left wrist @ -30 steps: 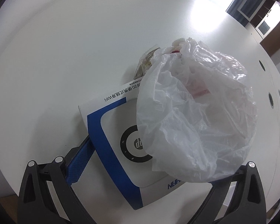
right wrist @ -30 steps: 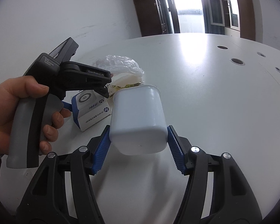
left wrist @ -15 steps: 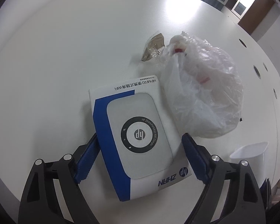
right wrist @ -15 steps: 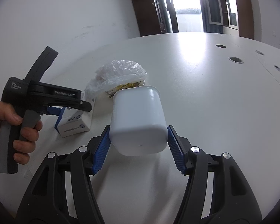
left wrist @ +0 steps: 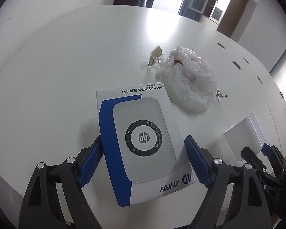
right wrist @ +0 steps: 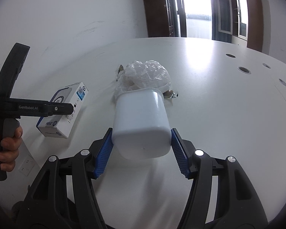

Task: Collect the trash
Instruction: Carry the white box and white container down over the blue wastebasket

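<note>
A white and blue HP box (left wrist: 143, 139) sits between the blue pads of my left gripper (left wrist: 143, 139), which is shut on its long sides. From the right wrist view the same box (right wrist: 61, 110) hangs near the table's left edge under the left gripper (right wrist: 66, 109), held by a hand (right wrist: 7, 148). My right gripper (right wrist: 141, 131) is shut on a white plastic tub (right wrist: 141, 122), tilted with its mouth toward a crumpled clear plastic bag (right wrist: 146, 74). The bag (left wrist: 192, 80) lies on the table beyond the box. The tub (left wrist: 244, 131) shows at right.
A brown snack wrapper (left wrist: 155, 56) lies just left of the bag, and a small foil scrap (left wrist: 220, 93) to its right. The white round table (right wrist: 219, 105) has cable holes (right wrist: 244, 69) at far right. A wall socket (right wrist: 26, 167) sits below the table's left edge.
The box came out from under the bag and moved away from it with the left gripper, whose pads closed in on its sides. The right gripper with the tub shifted slightly.
</note>
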Motion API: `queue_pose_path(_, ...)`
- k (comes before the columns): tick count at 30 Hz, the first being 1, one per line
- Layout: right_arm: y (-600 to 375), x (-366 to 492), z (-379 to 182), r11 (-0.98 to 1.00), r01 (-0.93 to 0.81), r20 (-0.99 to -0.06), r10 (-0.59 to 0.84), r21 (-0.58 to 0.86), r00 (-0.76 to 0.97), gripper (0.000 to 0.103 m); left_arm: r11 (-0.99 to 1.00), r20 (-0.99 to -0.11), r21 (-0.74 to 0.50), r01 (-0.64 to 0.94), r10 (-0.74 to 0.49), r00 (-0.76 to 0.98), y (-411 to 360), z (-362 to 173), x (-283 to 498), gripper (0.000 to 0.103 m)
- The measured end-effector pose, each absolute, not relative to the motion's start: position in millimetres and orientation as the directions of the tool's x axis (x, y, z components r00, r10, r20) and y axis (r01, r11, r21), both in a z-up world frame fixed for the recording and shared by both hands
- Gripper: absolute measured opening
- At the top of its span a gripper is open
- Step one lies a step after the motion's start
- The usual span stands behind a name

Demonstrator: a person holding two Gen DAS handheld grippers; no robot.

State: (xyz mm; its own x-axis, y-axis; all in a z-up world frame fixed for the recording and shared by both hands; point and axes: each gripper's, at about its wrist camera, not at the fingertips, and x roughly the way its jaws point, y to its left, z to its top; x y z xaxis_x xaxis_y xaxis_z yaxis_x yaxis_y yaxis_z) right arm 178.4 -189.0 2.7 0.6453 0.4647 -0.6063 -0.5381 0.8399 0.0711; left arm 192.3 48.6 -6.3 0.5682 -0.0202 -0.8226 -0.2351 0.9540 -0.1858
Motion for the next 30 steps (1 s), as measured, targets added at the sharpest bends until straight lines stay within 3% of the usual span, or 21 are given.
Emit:
queue_pose_path(10, -192, 123, -4, 0.843, -0.531, -0.611, 0.467, 0.088, 0.639, 0.056, 0.974, -0.725, -0.179, -0.142, -0.033, 0.688, 33, 12, 134, 0.083)
queue_pose_path(18, -203, 61, 3, 0.838, -0.542, -0.586, 0.468, 0.058, 0.662, 0.056, 0.98, -0.658, -0.176, -0.097, -0.044, 0.751, 25, 12, 41, 0.083)
queue_pose_path(30, -200, -4, 0, 0.792, -0.61, -0.587, 0.506, 0.028, 0.632, 0.056, 0.983, -0.651, -0.171, -0.069, -0.06, 0.757, 22, -3, -35, 0.083)
